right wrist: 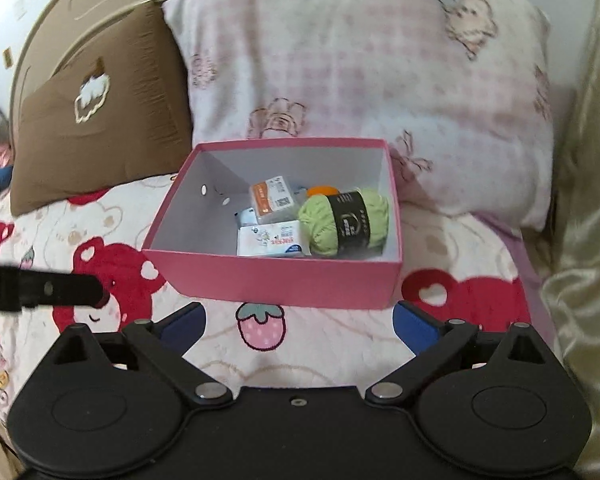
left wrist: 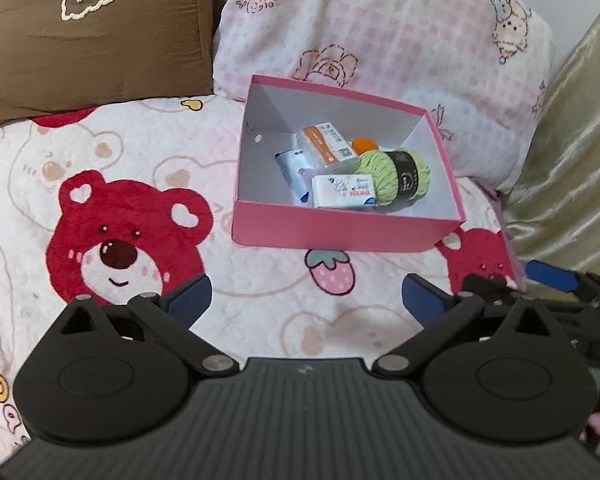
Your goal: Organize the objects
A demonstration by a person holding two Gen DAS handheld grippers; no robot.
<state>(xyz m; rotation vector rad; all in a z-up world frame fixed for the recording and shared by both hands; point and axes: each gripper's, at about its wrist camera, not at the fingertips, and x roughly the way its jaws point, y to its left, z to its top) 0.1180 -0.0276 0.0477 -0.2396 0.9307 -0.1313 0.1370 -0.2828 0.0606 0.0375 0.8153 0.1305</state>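
Both black grippers have ribbed bodies, silver pivot screws and blue-padded fingers [left wrist: 192, 294].

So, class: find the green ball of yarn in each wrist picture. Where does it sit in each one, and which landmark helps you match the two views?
Left wrist view: the green ball of yarn lies right of centre, in the pink box's near right part.
Right wrist view: the yarn lies just right of centre, against the box's right wall.
Shared landmark: the white tissue packet directly left of the yarn.
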